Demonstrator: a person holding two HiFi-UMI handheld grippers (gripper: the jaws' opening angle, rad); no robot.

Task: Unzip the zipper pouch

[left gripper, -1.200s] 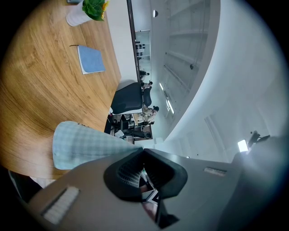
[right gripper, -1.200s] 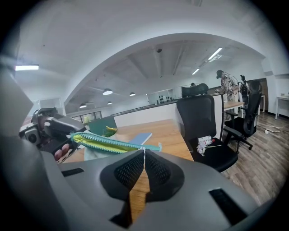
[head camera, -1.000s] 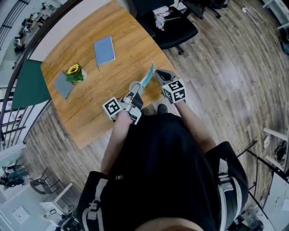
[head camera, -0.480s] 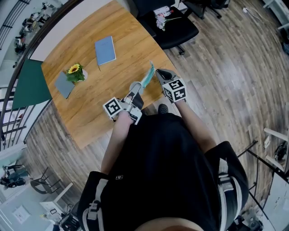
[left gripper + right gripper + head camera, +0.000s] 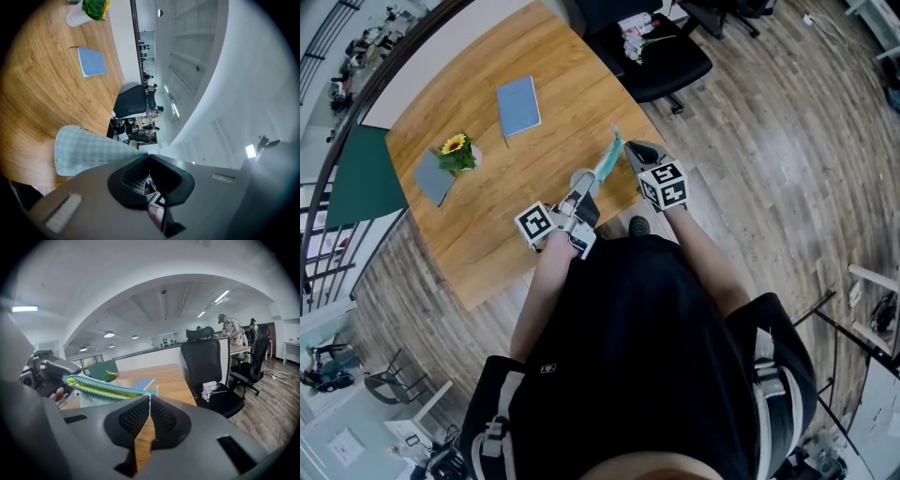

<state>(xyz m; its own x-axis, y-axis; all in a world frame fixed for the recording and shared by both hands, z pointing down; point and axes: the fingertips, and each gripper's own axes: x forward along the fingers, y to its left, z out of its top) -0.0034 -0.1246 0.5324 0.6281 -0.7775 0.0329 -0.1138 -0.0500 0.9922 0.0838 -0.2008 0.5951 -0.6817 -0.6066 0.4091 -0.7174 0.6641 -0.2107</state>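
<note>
Person's in a black top [image 5: 628,347] with pale buckled straps [image 5: 494,433], and the left gripper [image 5: 581,184] and right gripper [image 5: 630,150] are grey with black-and-white marker cubes [image 5: 664,185].

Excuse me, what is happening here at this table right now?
A person holds a checked zipper pouch in the air over the edge of a wooden table, using two handheld grippers. The left gripper is shut on one end of the pouch, and the right gripper is shut on the zipper end opposite. The zipper looks open along the visible stretch, showing yellow lining. A blue notebook lies further back.
</note>
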